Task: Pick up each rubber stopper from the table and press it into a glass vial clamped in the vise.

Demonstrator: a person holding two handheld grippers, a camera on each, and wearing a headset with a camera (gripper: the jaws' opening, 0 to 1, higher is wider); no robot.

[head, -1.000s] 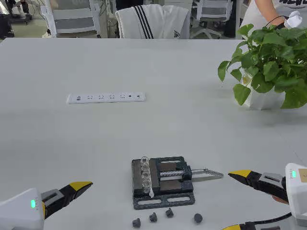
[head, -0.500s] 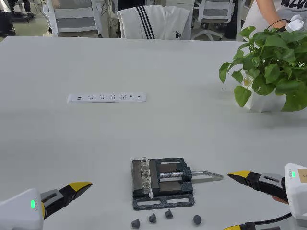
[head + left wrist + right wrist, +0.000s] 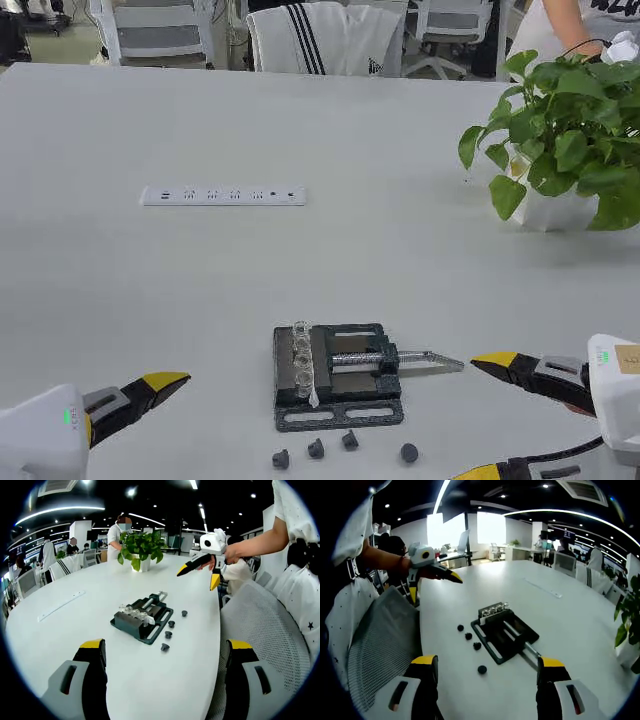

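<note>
Stoppers (image 3: 316, 449), four, lie in a loose row on the pale table (image 3: 200, 300) just in front of the vise (image 3: 345, 395), whose clamped vials (image 3: 301, 352) look unstoppered, though too small to be sure. Left gripper (image 3: 165, 647) and right gripper (image 3: 486, 661) hover wide open and empty on either side. Power strip (image 3: 223, 196), potted plant (image 3: 570, 120) and office chairs (image 3: 150, 35) lie beyond.
</note>
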